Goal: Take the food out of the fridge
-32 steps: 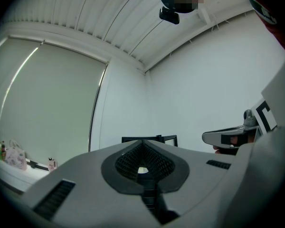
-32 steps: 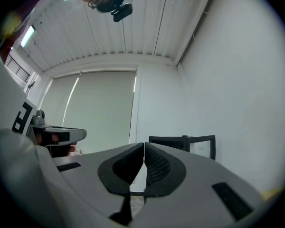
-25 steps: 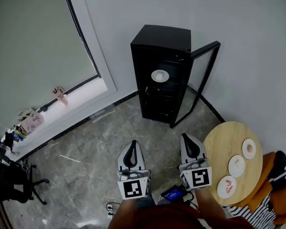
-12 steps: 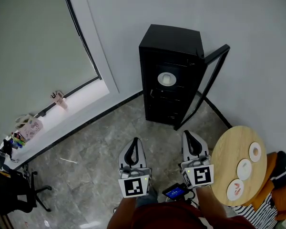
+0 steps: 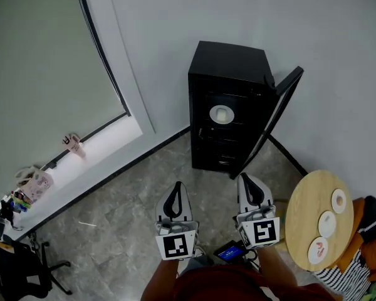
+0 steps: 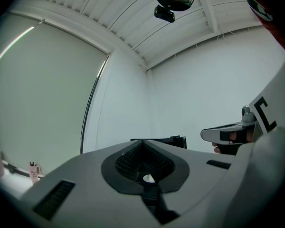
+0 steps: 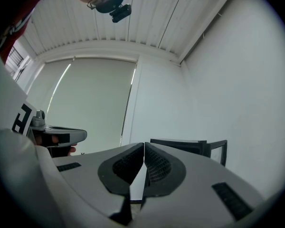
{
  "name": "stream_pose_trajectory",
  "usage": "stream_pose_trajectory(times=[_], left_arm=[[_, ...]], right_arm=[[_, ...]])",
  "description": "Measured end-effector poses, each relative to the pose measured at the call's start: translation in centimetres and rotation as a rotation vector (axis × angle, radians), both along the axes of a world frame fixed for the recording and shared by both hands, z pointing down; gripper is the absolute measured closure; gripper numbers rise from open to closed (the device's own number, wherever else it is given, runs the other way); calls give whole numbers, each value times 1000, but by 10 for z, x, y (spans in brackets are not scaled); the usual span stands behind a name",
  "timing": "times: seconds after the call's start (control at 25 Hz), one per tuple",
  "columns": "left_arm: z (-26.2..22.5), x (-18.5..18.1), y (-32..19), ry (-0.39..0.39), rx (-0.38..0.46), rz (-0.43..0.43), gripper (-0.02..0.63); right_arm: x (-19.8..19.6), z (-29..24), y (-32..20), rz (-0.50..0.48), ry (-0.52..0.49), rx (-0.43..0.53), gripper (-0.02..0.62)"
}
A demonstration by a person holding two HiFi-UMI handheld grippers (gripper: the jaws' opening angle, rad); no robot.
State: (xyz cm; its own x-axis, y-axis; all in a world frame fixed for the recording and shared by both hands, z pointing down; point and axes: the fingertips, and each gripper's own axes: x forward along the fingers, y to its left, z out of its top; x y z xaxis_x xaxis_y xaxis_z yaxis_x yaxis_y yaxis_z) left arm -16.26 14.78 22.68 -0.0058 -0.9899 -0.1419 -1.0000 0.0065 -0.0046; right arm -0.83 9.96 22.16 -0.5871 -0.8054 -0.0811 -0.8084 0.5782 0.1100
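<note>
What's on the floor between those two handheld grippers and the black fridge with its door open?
Nothing: in the head view, only bare grey stone-look floor separates the left gripper and right gripper from the black fridge.

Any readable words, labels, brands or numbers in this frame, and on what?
None legible.
The cubes on the left gripper and right gripper bear black-and-white square markers, not words.
The blue screen by the person's legs: too small to read.
The windowsill items: too small.
The fridge: no visible label.
</note>
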Motion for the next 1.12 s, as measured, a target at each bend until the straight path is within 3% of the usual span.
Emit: stream_pose_trajectory(times=[0.36,1.12], left_arm=[[6,-6,-37,-3,-10,40,592],[13,53,-174,-19,-21,37,593]], right_arm=[[-3,8,-30,40,0,-9,572],[56,26,-165,65,-20,-34,572]])
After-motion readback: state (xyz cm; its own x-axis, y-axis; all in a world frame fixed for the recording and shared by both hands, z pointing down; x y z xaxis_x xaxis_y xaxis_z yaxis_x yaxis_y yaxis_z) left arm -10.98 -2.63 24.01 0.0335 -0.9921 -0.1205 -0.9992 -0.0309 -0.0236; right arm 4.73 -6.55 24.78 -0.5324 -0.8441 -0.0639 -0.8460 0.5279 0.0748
